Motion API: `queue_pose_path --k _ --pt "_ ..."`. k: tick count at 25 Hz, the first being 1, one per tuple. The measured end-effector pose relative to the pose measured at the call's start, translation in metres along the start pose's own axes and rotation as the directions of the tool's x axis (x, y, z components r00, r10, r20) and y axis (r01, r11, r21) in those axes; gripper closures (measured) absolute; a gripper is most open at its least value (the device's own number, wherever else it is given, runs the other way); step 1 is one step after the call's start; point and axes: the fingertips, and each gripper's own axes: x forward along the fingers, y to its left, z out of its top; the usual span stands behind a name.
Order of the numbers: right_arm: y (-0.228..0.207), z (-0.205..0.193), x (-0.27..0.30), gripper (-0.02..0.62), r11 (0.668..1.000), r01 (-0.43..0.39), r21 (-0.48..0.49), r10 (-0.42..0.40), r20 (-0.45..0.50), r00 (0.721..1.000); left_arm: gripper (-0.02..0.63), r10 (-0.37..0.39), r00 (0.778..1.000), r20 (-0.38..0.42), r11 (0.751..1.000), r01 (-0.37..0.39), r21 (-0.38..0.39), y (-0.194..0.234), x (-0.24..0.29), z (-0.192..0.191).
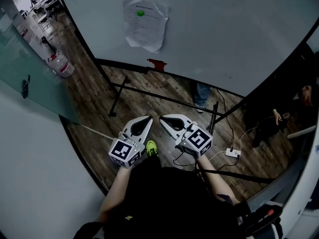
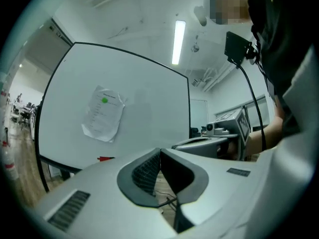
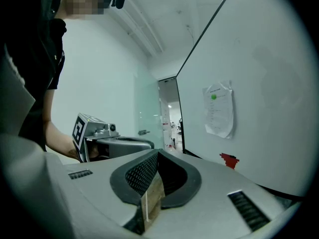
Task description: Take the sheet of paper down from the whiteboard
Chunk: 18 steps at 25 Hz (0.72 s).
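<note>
Left hand-held gripper (image 1: 148, 119), right hand-held gripper (image 1: 163, 119) clenched empty; crinkled paper (image 1: 145, 26) on glossy whiteboard (image 1: 229, 29).

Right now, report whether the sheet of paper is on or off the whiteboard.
On: the sheet of paper hangs on the whiteboard under a green magnet.

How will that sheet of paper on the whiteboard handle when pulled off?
Probably floppy and very light: the sheet of paper is wrinkled and its lower edge curls off the whiteboard. Likely pinned only at the top by the green dot, perhaps a magnet, so it may pivot or slip free. A sharp tug could tear it.
</note>
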Motion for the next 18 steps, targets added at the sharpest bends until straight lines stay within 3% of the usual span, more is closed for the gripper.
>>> queue_pose_path --k 18 --pt "-0.087 0.026 0.103 0.592 0.995 0.098 -0.035 -0.099 -0.022 0.995 0.58 -0.09 0.995 -0.029 0.995 0.092 0.048 0.113 0.055 0.02"
